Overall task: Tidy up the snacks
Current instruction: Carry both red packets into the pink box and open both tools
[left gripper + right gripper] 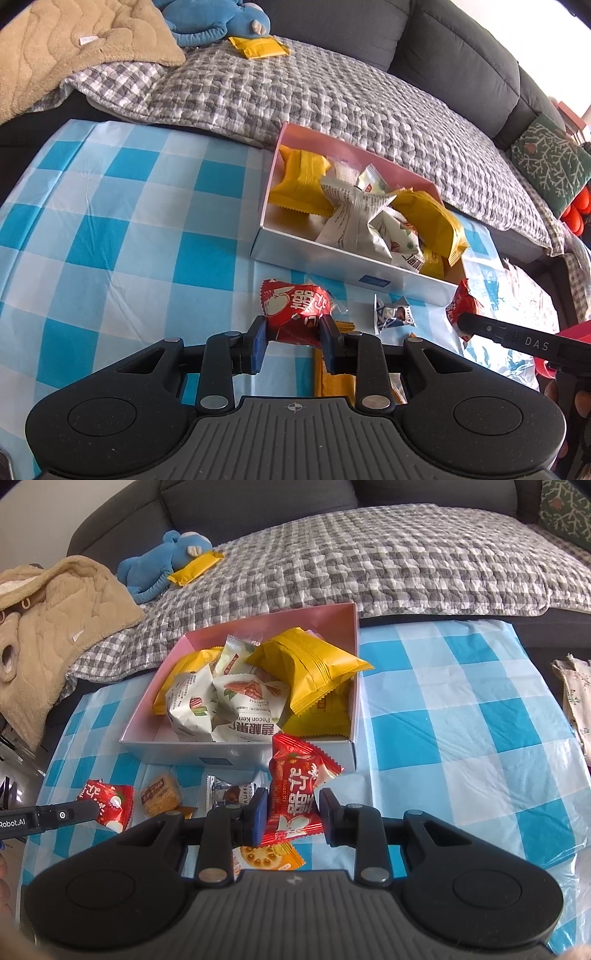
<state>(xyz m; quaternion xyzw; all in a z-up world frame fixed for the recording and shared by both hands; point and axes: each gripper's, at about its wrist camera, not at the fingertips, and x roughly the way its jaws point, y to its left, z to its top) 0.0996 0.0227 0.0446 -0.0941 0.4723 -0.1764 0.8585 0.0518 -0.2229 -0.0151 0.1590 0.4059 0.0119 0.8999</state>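
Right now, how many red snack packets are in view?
2. One red packet is in the left gripper; the other red packet is in the right gripper. Others may be hidden in the box.

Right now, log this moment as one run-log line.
left gripper: shut on red snack packet | right gripper: shut on second red snack packet | snack box: part-filled | loose snacks beside box

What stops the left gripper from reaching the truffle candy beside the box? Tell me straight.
Little blocks the way: the truffle candy lies uncovered on the checked cloth, just right of the left gripper. But probably no for now, since that gripper is shut on a red packet.
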